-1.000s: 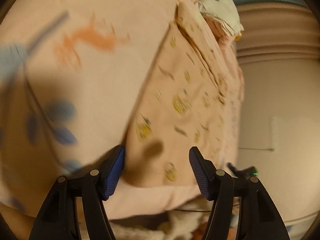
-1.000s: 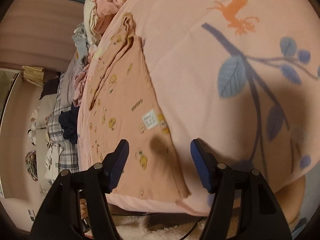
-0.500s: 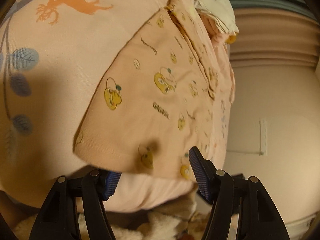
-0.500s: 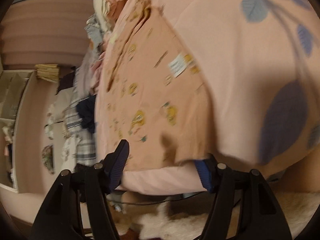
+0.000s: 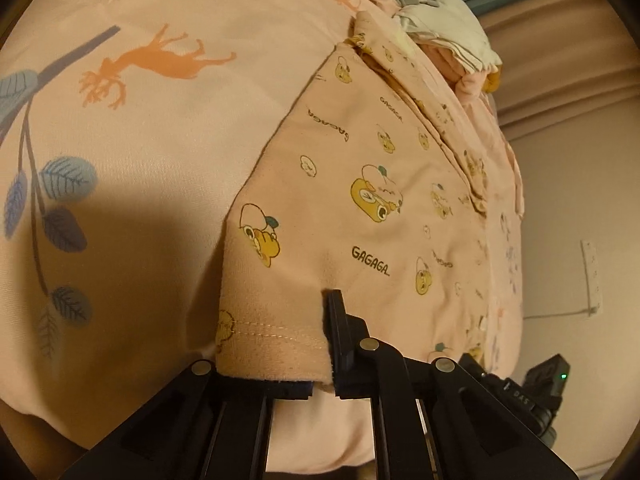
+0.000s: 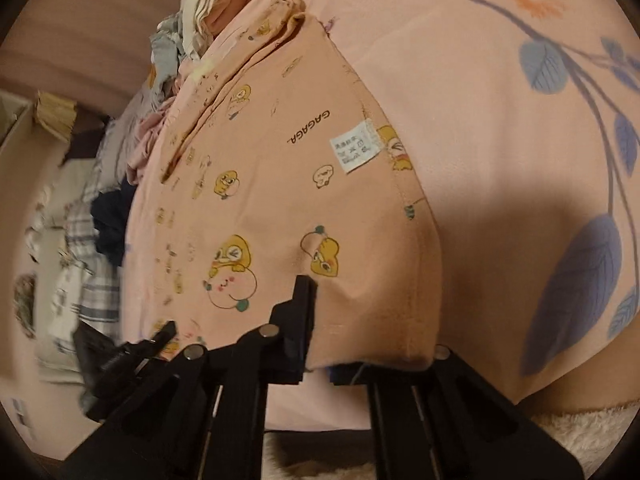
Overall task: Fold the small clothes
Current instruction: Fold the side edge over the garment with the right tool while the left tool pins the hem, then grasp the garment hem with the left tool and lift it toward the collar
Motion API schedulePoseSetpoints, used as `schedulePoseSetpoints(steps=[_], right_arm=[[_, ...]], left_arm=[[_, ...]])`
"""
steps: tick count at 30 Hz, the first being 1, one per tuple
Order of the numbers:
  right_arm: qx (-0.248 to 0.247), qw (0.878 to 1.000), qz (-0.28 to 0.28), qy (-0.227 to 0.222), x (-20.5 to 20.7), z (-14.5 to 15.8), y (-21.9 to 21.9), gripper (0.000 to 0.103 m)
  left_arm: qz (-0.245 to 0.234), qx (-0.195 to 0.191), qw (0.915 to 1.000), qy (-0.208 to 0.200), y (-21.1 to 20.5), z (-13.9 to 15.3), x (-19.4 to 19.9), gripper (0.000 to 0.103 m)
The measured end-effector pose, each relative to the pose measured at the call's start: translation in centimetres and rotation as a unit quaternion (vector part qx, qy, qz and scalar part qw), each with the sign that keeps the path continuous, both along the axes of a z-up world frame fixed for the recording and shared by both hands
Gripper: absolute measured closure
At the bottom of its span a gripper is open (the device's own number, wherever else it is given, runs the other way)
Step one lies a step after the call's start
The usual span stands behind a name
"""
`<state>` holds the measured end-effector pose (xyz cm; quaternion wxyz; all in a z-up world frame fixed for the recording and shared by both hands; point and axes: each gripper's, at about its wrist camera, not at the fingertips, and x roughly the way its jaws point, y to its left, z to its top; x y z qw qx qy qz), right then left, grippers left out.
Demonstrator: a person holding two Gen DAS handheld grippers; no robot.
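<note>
A small peach garment (image 5: 360, 208) printed with yellow cartoon bears and the word GAGAGA lies flat on a pink bed sheet (image 5: 160, 128). My left gripper (image 5: 320, 344) is shut on its near hem at the left corner. In the right wrist view the same garment (image 6: 272, 184) shows a white care label (image 6: 354, 150). My right gripper (image 6: 316, 328) is shut on the near hem at the right corner. One finger of each gripper is hidden under the cloth.
The sheet (image 6: 500, 100) bears blue leaves and an orange deer (image 5: 156, 64). A heap of other clothes (image 5: 432, 20) lies at the garment's far end; it also shows in the right wrist view (image 6: 192, 28). Plaid and dark clothes (image 6: 100, 240) lie to the left. The bed edge is right below the grippers.
Both grippers moved forward onto the garment's near hem and closed on it; they were open and apart from the cloth a second ago.
</note>
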<state>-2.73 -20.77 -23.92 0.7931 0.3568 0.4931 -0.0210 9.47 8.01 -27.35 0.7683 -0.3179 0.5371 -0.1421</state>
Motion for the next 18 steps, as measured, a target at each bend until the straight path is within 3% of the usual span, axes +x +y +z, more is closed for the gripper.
schedulePoseSetpoints(steps=[8, 10, 14, 16, 18], right_arm=[[-0.107, 0.994, 0.022, -0.017, 0.1, 0.2, 1.2, 0.103], [-0.107, 0.994, 0.021, -0.022, 0.3, 0.0, 1.0, 0.103], [-0.079, 0.996, 0.001, -0.029, 0.1, -0.1, 0.6, 0.101], [-0.058, 0.998, -0.002, -0.022, 0.3, 0.5, 0.1, 0.1], [-0.082, 0.996, 0.005, -0.038, 0.9, 2.1, 0.2, 0.1]], left_arm=[[-0.007, 0.12, 0.9913, -0.053, -2.7, 1.4, -1.0, 0.095], [-0.009, 0.143, 0.9876, -0.064, -3.2, 1.5, -1.1, 0.095], [-0.009, 0.15, 0.9869, -0.059, -3.4, 2.5, -0.5, 0.099], [-0.015, 0.169, 0.981, -0.095, -3.8, 4.2, 0.0, 0.099], [-0.017, 0.171, 0.977, -0.126, -4.1, 6.0, 0.7, 0.099]])
